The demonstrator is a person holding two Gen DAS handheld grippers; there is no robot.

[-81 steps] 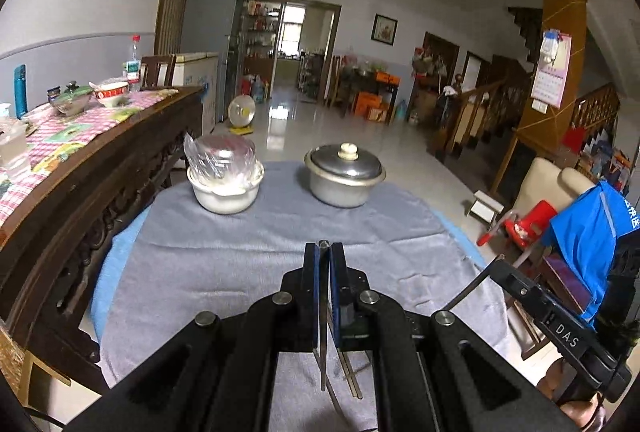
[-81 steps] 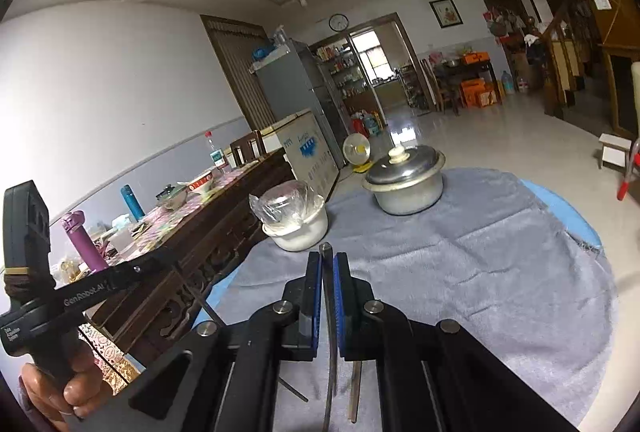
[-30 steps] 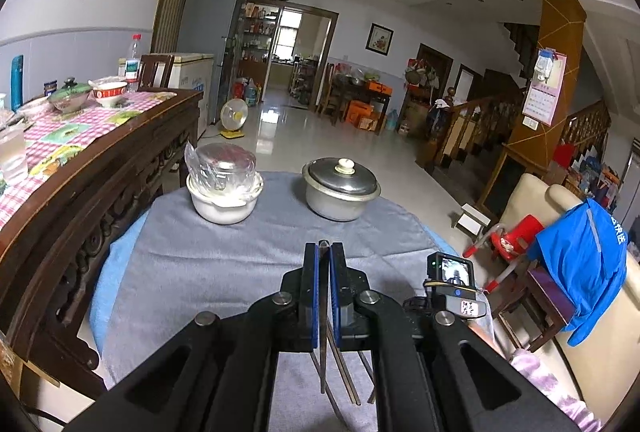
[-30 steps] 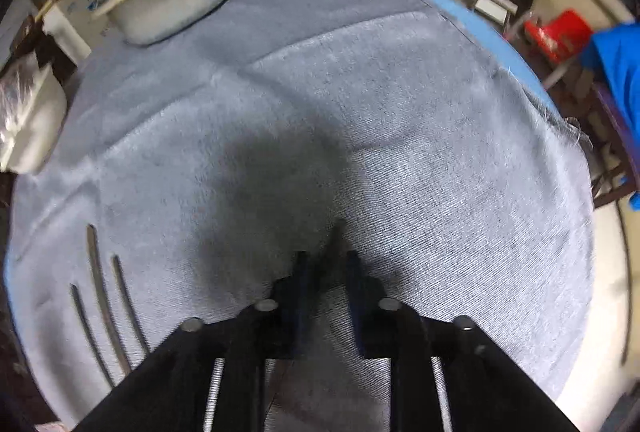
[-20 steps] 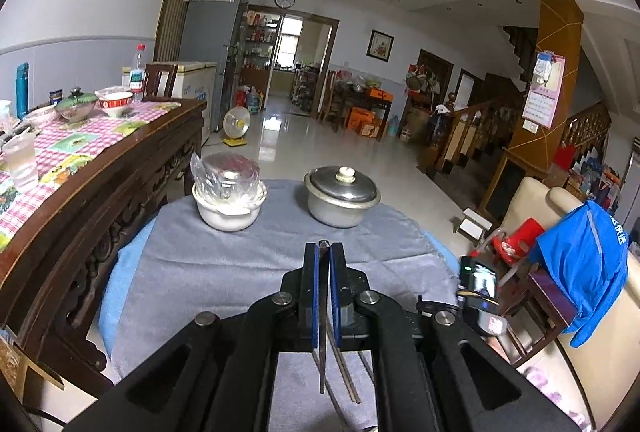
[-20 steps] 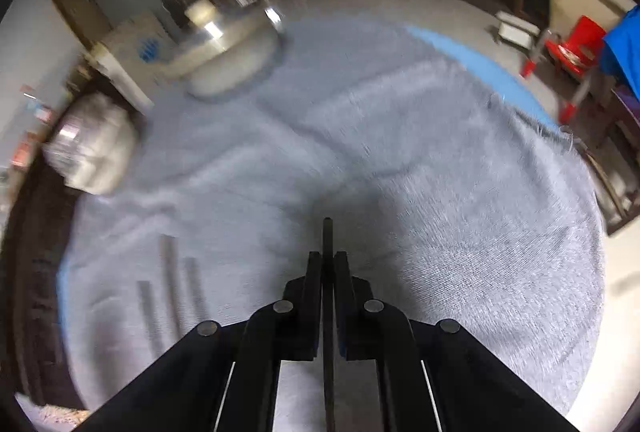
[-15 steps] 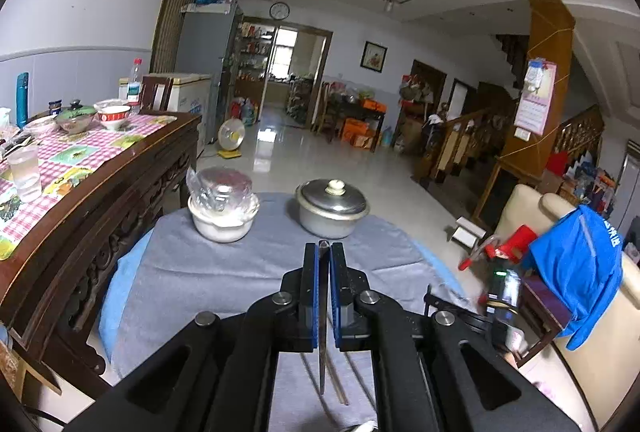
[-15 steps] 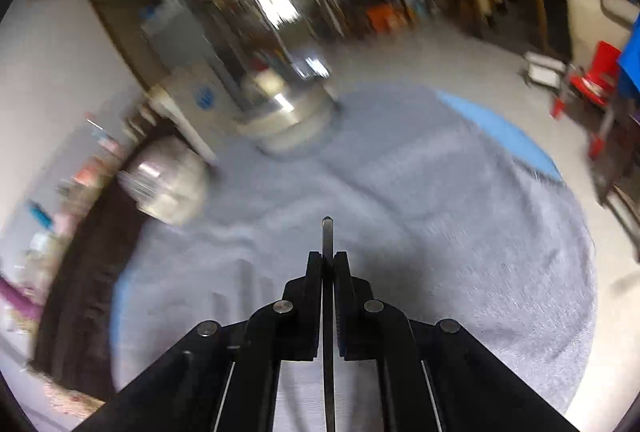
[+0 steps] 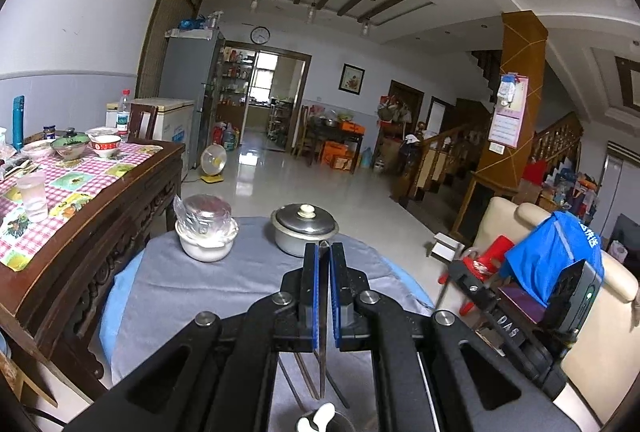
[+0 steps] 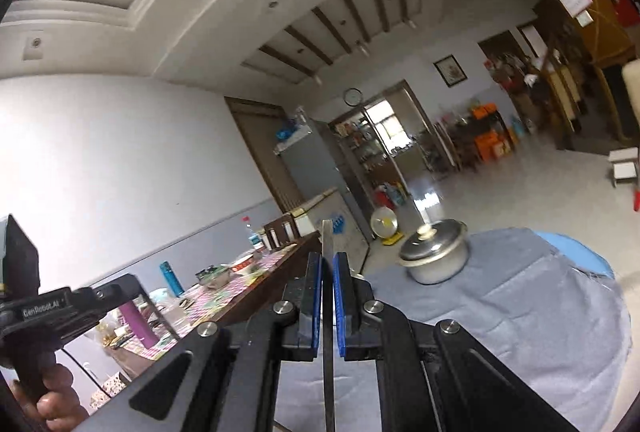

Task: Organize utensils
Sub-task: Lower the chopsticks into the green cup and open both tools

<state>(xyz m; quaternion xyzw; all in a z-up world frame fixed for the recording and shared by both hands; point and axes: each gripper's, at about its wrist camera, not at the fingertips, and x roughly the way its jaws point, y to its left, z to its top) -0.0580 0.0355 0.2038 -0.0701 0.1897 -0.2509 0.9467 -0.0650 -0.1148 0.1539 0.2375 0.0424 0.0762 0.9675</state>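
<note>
Fingers (image 10: 316, 296) pinch thin flat metal chopstick (image 10: 328, 312).

The right gripper (image 10: 327, 298) occupies the lower centre of the frame, its jaws closed on a thin metal utensil (image 10: 328, 352) that stands upright between the blue pads (image 10: 316, 302). A lidded metal pot (image 10: 435, 257) sits right of centre on the grey cloth (image 10: 520, 320) covering the bench. At the lower left, a hand (image 10: 54, 406) holds the left gripper's handle (image 10: 48, 308).
</note>
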